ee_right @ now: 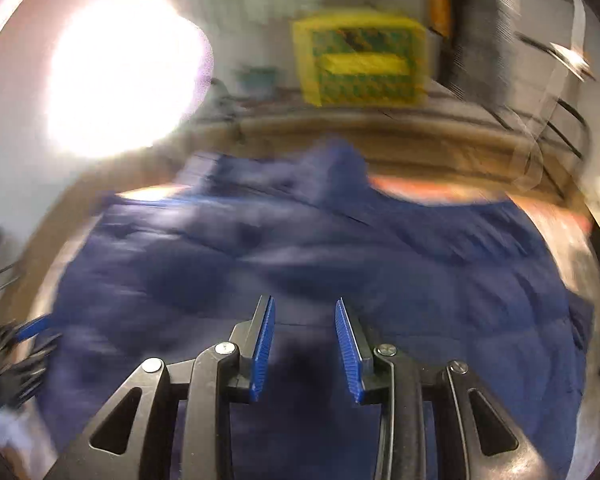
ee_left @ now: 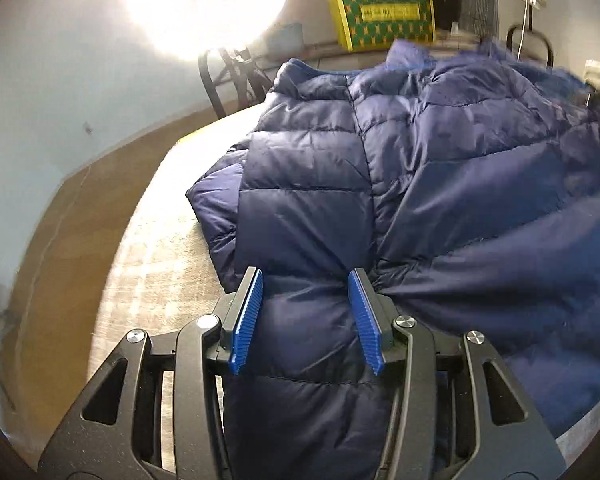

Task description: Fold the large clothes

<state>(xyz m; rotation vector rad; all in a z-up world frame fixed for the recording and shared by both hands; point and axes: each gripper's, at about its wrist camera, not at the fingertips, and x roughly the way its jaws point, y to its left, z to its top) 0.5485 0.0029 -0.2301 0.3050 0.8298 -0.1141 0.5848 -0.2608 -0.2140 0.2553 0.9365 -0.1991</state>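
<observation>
A navy quilted puffer jacket [ee_left: 420, 168] lies spread on a pale round table [ee_left: 160, 240], collar at the far side. My left gripper [ee_left: 305, 276] is shut on a thick fold of the jacket's near edge; the fabric bulges between the blue pads [ee_left: 248, 320] and bunches at the right one. In the blurred right wrist view the jacket [ee_right: 380, 264] covers most of the table, and my right gripper [ee_right: 305, 302] holds a dark fold of it between its pads [ee_right: 264, 352]. A blue pad of the left gripper [ee_right: 32, 330] shows at that view's left edge.
A yellow-and-green box [ee_left: 380, 12] stands on the floor beyond the table, also visible as the box [ee_right: 360, 64]. Dark chair frames [ee_left: 220, 80] stand behind the table at the left. A strong light glare [ee_left: 204, 0] washes out the upper left. Bare table top [ee_left: 152, 280] shows left of the jacket.
</observation>
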